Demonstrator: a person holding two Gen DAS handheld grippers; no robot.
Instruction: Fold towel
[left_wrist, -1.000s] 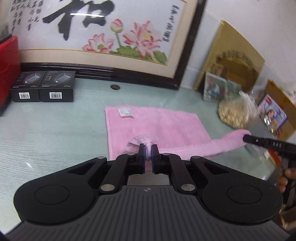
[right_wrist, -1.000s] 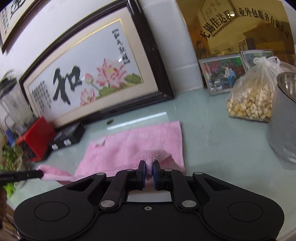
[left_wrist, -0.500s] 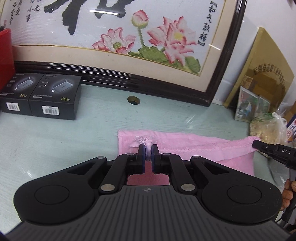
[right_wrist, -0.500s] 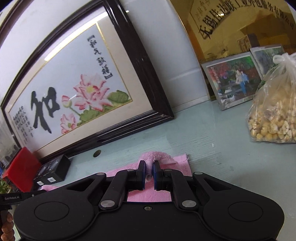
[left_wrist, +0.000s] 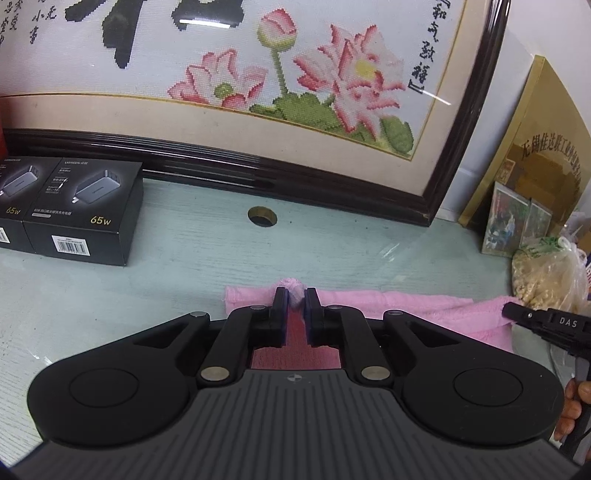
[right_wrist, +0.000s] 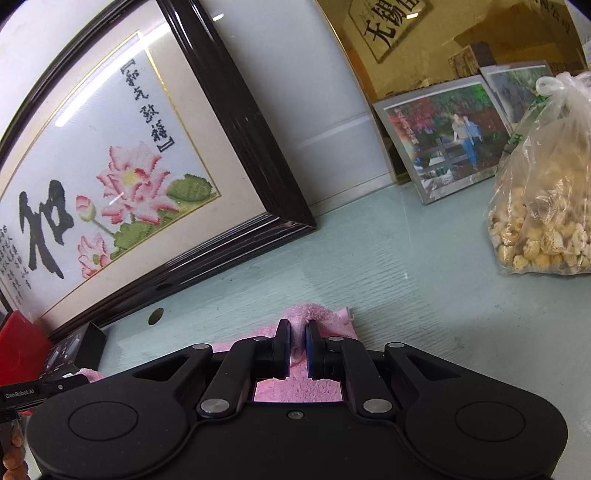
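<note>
Here, towel (left_wrist: 388, 301) corners between both claws.

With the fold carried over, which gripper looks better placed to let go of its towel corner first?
Neither clearly. The left gripper and right gripper each pinch a corner of the pink towel low over the table. Slight edge left: its corner sits at the folded edge; the right's still bunches up.
</note>
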